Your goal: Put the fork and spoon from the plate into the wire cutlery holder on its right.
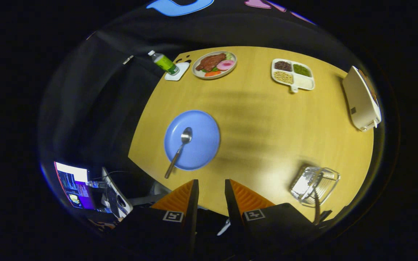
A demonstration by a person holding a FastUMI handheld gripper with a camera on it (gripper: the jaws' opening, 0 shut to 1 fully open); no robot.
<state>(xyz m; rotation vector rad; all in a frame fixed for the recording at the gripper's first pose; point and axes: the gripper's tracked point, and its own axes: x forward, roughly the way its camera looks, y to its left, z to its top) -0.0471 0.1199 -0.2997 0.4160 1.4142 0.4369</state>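
A round blue plate (203, 145) lies on the wooden table (267, 137), ahead of my fingers and a little to the left. A metal spoon (180, 148) rests on it, bowl near the plate's middle, handle reaching over the near rim toward me. The clear wire cutlery holder (314, 183) stands to the right of the plate, near the table's front edge. A thin dark handle sticks out of it toward me; I cannot tell what utensil it is. My gripper (211, 181) hovers high above the front edge, open, with nothing between its fingers.
At the far side stand a green bottle (164, 62) on a white coaster, a plate of food (214, 64) and a divided white tray of grains (292, 74). A white appliance (362, 99) sits at the table's right edge. A lit screen (74, 185) is below the table's left corner.
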